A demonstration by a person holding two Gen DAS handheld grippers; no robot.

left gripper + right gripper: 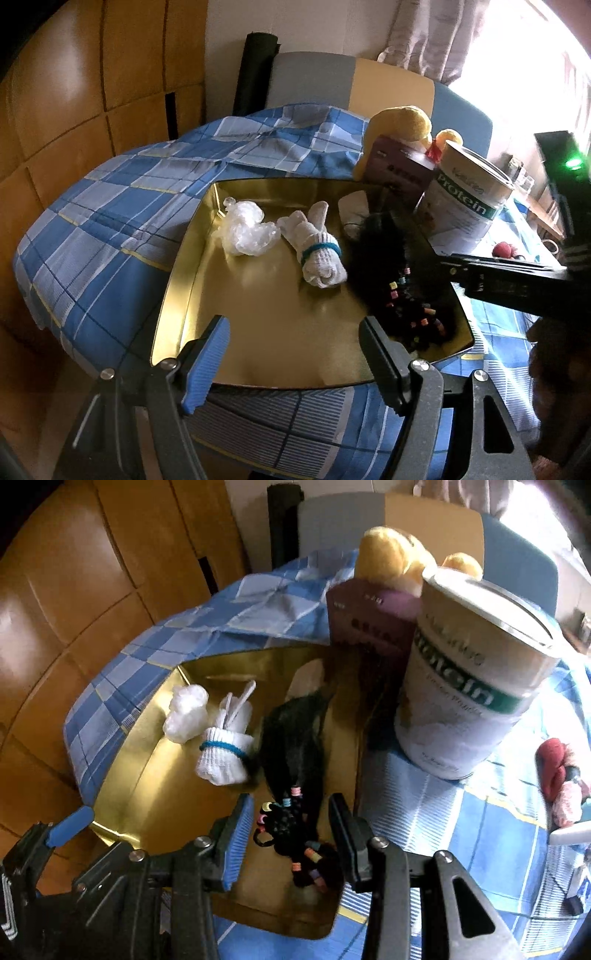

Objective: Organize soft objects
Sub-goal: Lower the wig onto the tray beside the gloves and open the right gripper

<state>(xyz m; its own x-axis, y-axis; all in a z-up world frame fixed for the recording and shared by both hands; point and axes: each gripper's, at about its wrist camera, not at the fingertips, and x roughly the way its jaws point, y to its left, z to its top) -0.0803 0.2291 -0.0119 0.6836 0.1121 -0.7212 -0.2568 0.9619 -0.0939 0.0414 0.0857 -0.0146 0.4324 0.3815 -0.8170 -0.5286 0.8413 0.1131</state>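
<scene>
plush toy [391,559] half hidden behind tin [476,672]

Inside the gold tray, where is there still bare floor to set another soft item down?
The near-left floor of the gold tray is bare, bordered by the plastic wad, the rolled sock and the left wall. The right side is crowded with black hair ties.

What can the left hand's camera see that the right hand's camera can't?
Only the left wrist view shows the left gripper open over the gold tray, with nothing between its fingers. Only the right wrist view shows the right gripper open around the black hair ties. Both show the rolled white socks, crumpled plastic bag and protein tin.
</scene>
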